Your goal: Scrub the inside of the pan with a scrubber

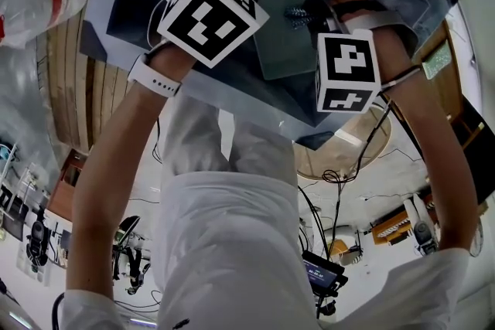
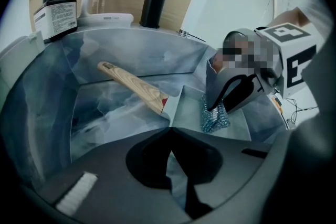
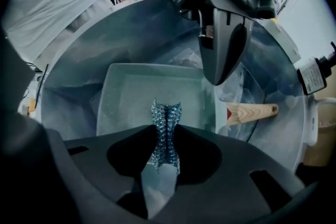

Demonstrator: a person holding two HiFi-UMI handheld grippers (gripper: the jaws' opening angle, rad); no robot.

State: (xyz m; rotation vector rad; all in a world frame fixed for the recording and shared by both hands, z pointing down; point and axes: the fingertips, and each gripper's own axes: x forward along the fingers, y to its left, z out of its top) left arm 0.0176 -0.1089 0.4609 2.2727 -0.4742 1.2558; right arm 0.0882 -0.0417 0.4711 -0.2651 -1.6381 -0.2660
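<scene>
Sink (image 2: 47,92) holds pan (image 3: 131,97); R gripper (image 3: 166,132) clamps scrubber (image 3: 166,112) inside; L gripper (image 2: 170,132) grips rim.

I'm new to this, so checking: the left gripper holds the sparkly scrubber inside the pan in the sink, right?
Not quite: the right gripper holds the scrubber inside the pan in the sink. The right gripper view shows it pinched between that gripper's jaws.
</scene>
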